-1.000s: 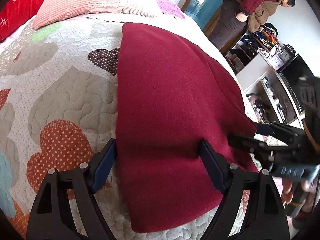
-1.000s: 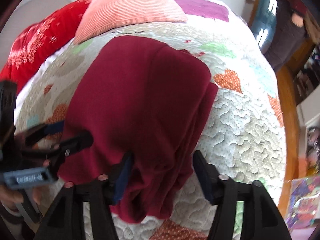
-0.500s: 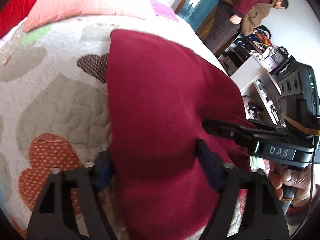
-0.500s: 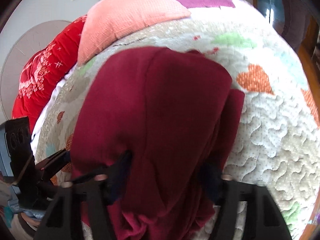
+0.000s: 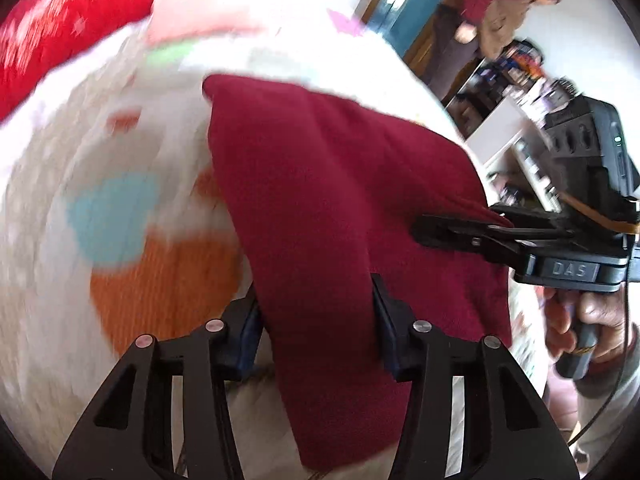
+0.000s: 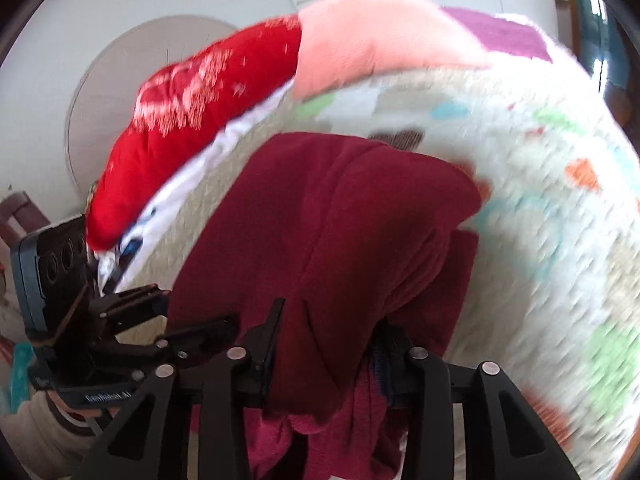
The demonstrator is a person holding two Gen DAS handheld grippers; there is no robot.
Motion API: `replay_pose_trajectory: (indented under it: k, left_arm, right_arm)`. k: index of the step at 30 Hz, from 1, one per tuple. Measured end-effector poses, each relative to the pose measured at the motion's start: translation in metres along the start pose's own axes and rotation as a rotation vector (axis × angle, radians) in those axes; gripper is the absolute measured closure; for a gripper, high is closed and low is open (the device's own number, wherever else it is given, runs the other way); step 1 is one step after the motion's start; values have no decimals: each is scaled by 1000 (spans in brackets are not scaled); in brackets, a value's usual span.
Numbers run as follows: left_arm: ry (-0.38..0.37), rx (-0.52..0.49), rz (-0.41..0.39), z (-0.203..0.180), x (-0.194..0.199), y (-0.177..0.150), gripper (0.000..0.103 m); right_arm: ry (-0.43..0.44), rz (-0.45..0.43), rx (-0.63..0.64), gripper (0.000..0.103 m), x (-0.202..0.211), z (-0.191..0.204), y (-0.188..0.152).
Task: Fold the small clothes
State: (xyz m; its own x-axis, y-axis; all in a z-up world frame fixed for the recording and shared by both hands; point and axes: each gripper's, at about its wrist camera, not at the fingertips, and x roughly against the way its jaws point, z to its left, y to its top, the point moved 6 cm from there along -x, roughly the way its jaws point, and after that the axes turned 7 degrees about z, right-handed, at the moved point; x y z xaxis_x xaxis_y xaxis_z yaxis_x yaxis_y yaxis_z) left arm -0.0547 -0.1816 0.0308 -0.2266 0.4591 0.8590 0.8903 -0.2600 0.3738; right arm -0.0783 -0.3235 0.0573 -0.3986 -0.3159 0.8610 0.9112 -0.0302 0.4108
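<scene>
**Both claws on the near hem, fold under way**

My left gripper has just been closing and now pinches the near edge of the dark red fleece garment, cloth bunched between the pads. My right gripper has likewise been closing and clamps the thicker, doubled side. The garment lies on the heart-patterned quilt, its near end raised.

To do this well, I judge I should carry both corners level and together toward the pillows, keeping the hem taut so the far edges meet squarely.

Hard to read: everything is smeared by blur, the clamped hem hides behind my fingers, and the garment's type is unclear.
</scene>
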Motion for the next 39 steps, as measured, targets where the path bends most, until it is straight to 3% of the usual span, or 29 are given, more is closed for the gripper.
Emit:
replay_pose_trajectory:
  k: [1, 3, 7, 13, 18, 21, 24, 35, 39]
  left_arm:
    - [4, 13, 10, 7, -5, -7, 48]
    - [-15, 44, -10, 14, -1, -12, 43]
    - [56, 38, -60, 13, 16, -11, 43]
    - [136, 42, -88, 20, 23, -15, 43]
    - [176, 37, -97, 18, 13, -3, 40]
    - [177, 53, -89, 19, 5, 3, 35]
    - [173, 64, -85, 21, 1, 5, 35]
    - [244, 79, -157, 18, 12, 1, 35]
    - [274, 81, -187, 16, 16, 0, 35]
  right_arm:
    - [-16, 36, 1, 56, -11, 2, -9]
    - [-73, 80, 1, 54, -24, 1, -23]
    - [-112, 8, -3, 54, 8, 7, -30]
    - [-242, -88, 128, 54, 42, 33, -16]
    - [-354, -60, 213, 54, 13, 38, -5]
    - [-427, -32, 195, 59, -12, 21, -1]
    - [-428, -12, 158, 58, -37, 8, -2]
    - [-343, -76, 130, 59, 10, 27, -30]
    - [-372, -26, 146, 59, -1, 24, -51]
